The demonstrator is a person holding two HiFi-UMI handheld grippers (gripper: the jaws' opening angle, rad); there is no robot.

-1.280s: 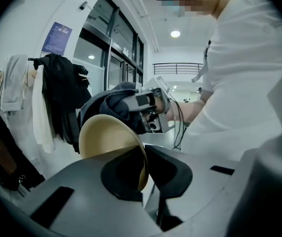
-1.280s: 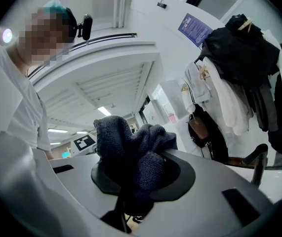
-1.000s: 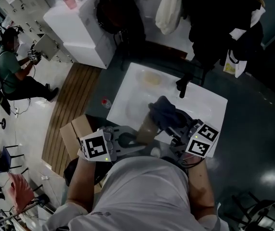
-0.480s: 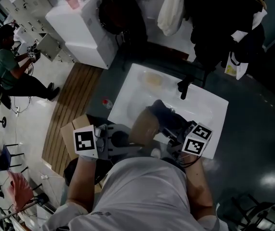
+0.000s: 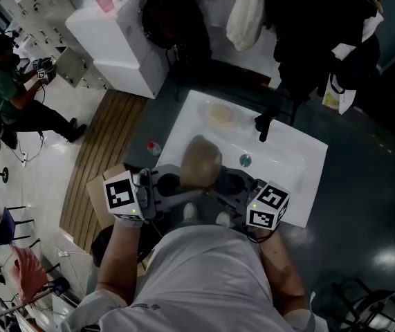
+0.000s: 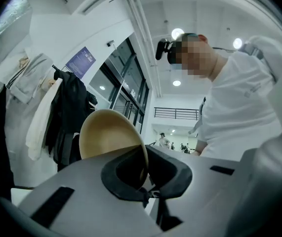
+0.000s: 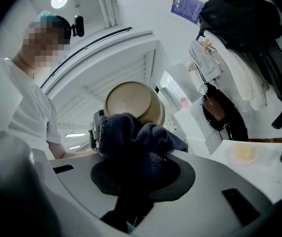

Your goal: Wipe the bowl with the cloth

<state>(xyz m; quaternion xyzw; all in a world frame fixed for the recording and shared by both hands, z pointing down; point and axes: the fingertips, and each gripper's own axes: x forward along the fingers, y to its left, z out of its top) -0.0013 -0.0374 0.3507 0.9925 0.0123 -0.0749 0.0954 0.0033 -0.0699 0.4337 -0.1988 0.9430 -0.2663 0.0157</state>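
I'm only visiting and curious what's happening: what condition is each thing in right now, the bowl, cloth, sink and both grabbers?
Bowl: lifted over the sink, tilted, pinched at its rim.
Cloth: bunched up, held next to the bowl.
Left gripper: shut on the bowl's rim.
Right gripper: shut on the cloth.
Sink: drain uncovered.

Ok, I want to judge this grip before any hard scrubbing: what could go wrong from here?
1. The left gripper pinches the bowl only by a thin edge of its rim. A firm push from the cloth could lever it loose and drop it toward the sink.
2. The cloth is a bunched wad in the right gripper, so rubbing might tug it out of the fingers.
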